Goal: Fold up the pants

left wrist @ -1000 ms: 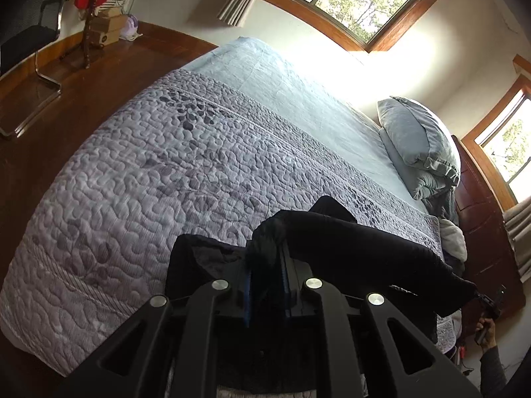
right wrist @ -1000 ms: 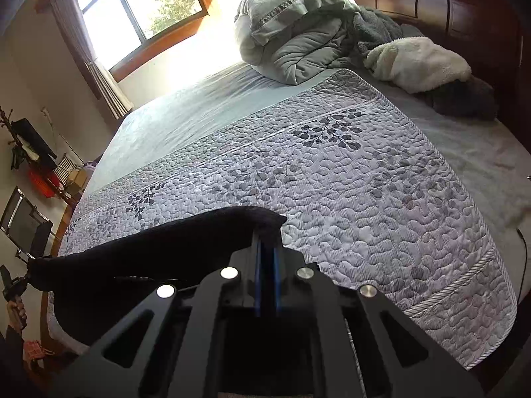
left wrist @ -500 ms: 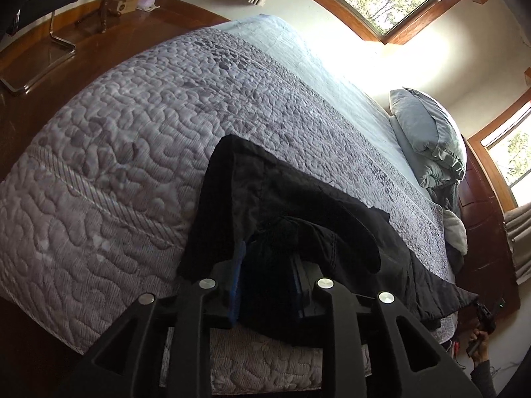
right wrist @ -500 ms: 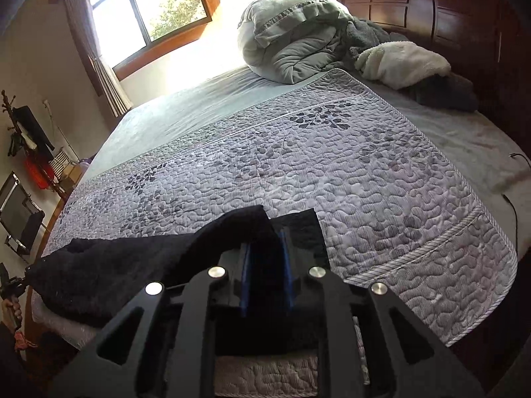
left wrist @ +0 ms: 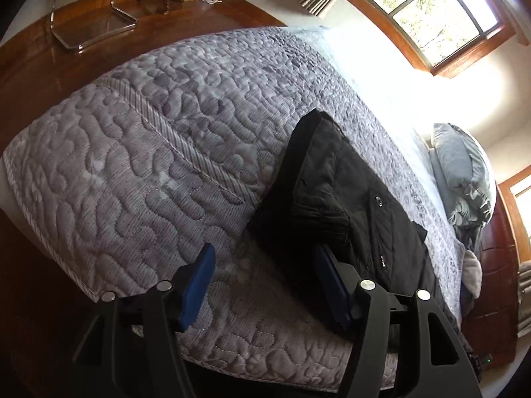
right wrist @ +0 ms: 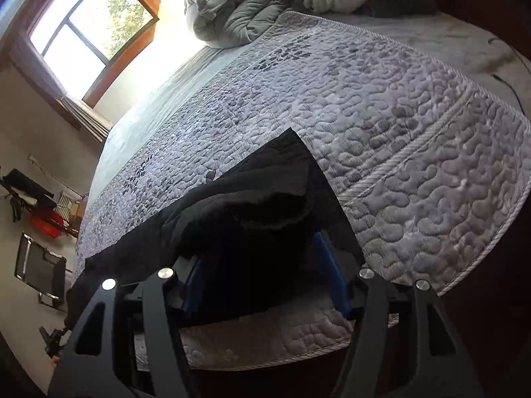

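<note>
Black pants [left wrist: 348, 199] lie on the grey quilted bed [left wrist: 149, 152] near its foot edge, with metal snaps showing on the cloth. My left gripper [left wrist: 265, 285] is open; its right blue pad touches the pants' near edge and the left pad is over bare quilt. In the right wrist view the pants [right wrist: 232, 212] lie bunched in front of my right gripper [right wrist: 262, 282], which is open with cloth lying loose between its blue pads.
Pillows and blankets [right wrist: 249, 6] are piled at the head of the bed by a dark wooden headboard [left wrist: 497, 265]. A chair [left wrist: 93, 6] stands on the wooden floor to the left. Windows [left wrist: 431, 10] are on the far wall.
Both grippers lowered the pants onto the quilt, then opened and let go. Both cameras have dropped closer to the bed's edge.
</note>
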The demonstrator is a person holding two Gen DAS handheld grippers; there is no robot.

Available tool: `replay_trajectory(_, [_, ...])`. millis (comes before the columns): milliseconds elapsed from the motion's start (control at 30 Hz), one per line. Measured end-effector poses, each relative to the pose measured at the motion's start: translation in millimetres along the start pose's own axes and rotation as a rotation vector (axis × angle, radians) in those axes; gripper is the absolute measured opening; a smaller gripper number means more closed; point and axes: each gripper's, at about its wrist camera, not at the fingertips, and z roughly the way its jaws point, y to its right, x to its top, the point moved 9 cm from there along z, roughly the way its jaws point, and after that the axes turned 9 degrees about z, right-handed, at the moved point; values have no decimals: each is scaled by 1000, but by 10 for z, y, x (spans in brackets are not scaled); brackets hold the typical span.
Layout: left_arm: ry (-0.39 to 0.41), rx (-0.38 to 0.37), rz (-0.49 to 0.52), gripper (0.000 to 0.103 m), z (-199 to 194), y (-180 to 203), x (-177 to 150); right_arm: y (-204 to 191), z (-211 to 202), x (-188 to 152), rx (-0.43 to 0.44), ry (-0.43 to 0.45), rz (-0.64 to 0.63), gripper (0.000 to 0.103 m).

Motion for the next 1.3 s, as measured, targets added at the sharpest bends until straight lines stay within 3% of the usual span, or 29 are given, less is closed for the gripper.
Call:
replay_trajectory(167, [43,-48,-103,79,-6,-10,108,236,82,-129,115,-86,251,68])
replay_trajectory(233, [49,-18,-217,79,17,-189,72,349,119,-186,148,-107,343,69])
replay_trajectory(333, [61,-64,-389,79,47,-384,-22,463,122,-269,189,-108,414,69])
replay_trajectory(467, [104,-109,-323,80,-40,-199,20,557,51,-344,231,-87,468,69])
replay_trajectory(500, [100,-128,-293,85,-31,-100,40,573,35,-344,248,-77,482,69])
replay_trajectory(533, [90,-150,-264,90,1,3,55,579,26,-343,279,-76,500,69])
replay_trajectory(667, [7,-179,-172,90,241,332,48,682,-69,-291,368,-32,604,70])
replay_trajectory(767, [-56,-147,-156,89,433,390,-19,691,-120,-215,446,-1,645,75])
replay_trajectory(800, [-74,-123,-150,81,491,380,-47,680,-96,-189,445,-2,641,76])
replay_trajectory(833, [-98,-78,-137,63,545,344,-83,683,-45,-171,426,-10,634,76])
replay_trajectory(867, [-113,-34,-124,56,583,292,-108,679,23,-159,403,-21,624,76])
replay_trajectory(933, [-120,-18,-137,44,595,229,-133,655,153,-133,354,-44,594,75])
replay_trajectory(1033, [-114,33,-112,35,524,193,-151,615,262,-104,289,-55,548,74])
replay_trajectory(1200, [-109,78,-97,35,517,204,-136,703,223,-162,160,-47,507,71])
replay_trajectory(1300, [-98,99,-100,34,519,174,-109,728,314,-220,184,-65,513,70])
